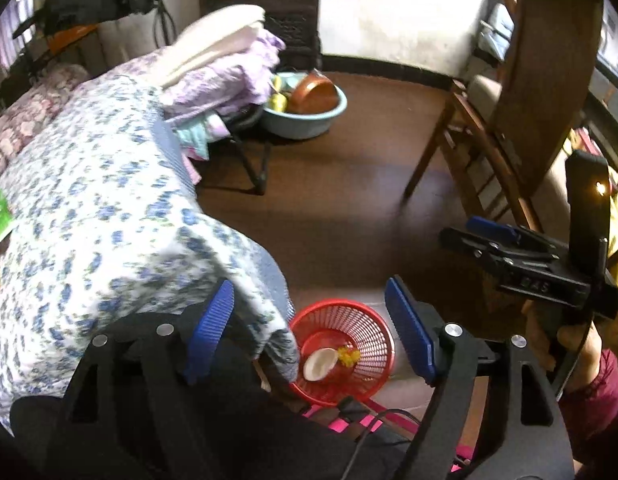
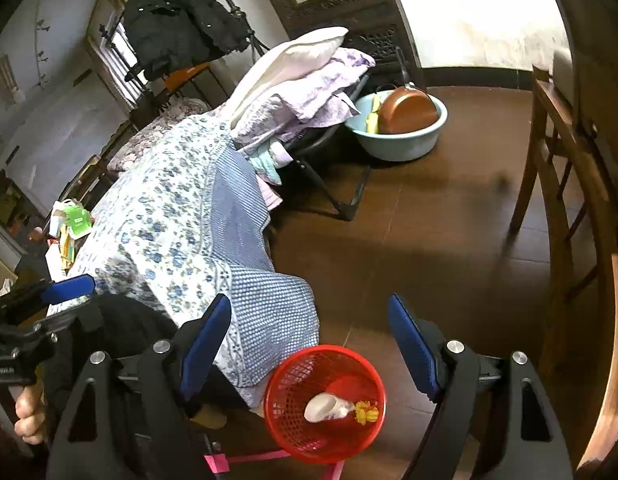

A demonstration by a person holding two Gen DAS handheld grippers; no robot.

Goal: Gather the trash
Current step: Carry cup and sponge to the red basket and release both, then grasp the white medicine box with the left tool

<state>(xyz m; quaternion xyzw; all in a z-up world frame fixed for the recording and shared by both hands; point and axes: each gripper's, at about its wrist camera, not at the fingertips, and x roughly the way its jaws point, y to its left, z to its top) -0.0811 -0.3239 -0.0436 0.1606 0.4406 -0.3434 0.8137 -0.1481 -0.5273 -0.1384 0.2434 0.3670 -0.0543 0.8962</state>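
Note:
A red mesh basket [image 1: 375, 330] [image 2: 293, 380] stands on the brown floor by the corner of the bed. In it lie a white crumpled cup [image 1: 319, 364] [image 2: 323, 406] and a small yellow wrapper [image 1: 348, 356] [image 2: 367, 412]. My left gripper [image 1: 309, 332] hangs above the basket, open, with nothing between its blue pads. My right gripper [image 2: 309, 346] is also open and empty, above and just behind the basket. The left wrist view shows the right gripper [image 1: 469, 234] at the right, held by a hand. The left gripper [image 2: 65, 300] appears at the left edge of the right wrist view.
A bed with a blue floral quilt [image 1: 93, 216] [image 2: 169, 216] fills the left. Folded bedding [image 2: 301, 88] is piled on a folding chair. A pale blue basin [image 1: 309, 120] [image 2: 401, 144] holds a brown pan. Wooden chair [image 1: 461, 140] at right. Green packet [image 2: 79, 220] among bedside clutter.

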